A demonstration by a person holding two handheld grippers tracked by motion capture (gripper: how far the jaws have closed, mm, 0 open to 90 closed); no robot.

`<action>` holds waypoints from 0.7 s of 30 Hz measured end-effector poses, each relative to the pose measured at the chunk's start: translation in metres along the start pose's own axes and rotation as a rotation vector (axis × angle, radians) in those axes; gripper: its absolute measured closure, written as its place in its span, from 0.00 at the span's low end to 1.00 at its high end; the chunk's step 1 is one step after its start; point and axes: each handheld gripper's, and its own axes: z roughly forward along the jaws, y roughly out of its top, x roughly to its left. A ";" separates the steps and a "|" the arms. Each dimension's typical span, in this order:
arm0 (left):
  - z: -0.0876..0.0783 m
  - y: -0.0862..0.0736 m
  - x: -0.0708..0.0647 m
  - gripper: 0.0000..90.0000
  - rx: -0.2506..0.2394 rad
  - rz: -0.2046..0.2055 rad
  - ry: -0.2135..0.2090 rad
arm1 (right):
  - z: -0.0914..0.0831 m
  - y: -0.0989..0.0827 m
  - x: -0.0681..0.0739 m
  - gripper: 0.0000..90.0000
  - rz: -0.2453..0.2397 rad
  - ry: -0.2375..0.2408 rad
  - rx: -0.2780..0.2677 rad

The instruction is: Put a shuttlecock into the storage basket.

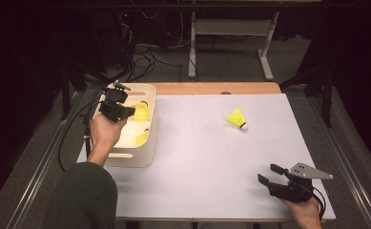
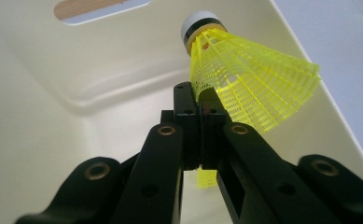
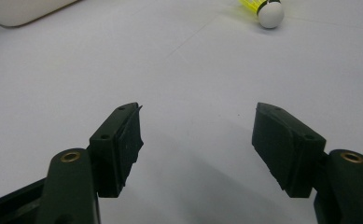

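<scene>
Left tool [image 1: 129, 112], upper left of the high view, is clenched on the mesh skirt of a yellow shuttlecock [image 2: 244, 79] and hangs inside the white bin [image 1: 147, 143]. In the left gripper view the jaws pinch only the skirt's edge, cork end tilted up toward the bin's far wall.

Risks, as I read it:
- Thin-edge grip on flexible mesh: the shuttlecock could pivot or slip before release and drop early. Low cost, since it's already over the bin.
- Jaws sit close to the bin wall; opening here could knock the wall and shift the bin on the desk [image 1: 207, 157].
- A second shuttlecock [image 1: 142, 138] lies lower in the bin; the held one may land on it and bounce.

Centre-right of the high view: a third shuttlecock [image 1: 238, 118] lies on its side on the desk, well apart from both tools. Rounded cork, so a nudge will roll it.

Right tool [image 1: 271, 174], lower right, is released, jaws wide apart, nothing between them.

No brands, labels or writing readable anywhere.
</scene>
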 end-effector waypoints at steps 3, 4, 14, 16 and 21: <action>0.002 0.000 0.000 0.99 0.009 0.004 0.003 | 0.000 0.000 0.000 0.37 -0.001 0.001 0.000; 0.003 0.000 0.000 0.99 0.009 0.006 0.004 | 0.000 0.000 0.000 0.37 0.000 0.001 0.000; 0.013 0.000 0.001 0.99 0.026 0.009 0.009 | 0.000 0.000 0.000 0.37 0.002 0.003 0.000; 0.015 0.000 0.001 0.99 0.035 0.010 0.008 | 0.000 0.000 0.000 0.37 0.002 0.004 0.000; 0.019 -0.001 0.001 0.99 0.046 0.009 0.007 | 0.000 0.000 0.000 0.37 0.001 0.004 0.000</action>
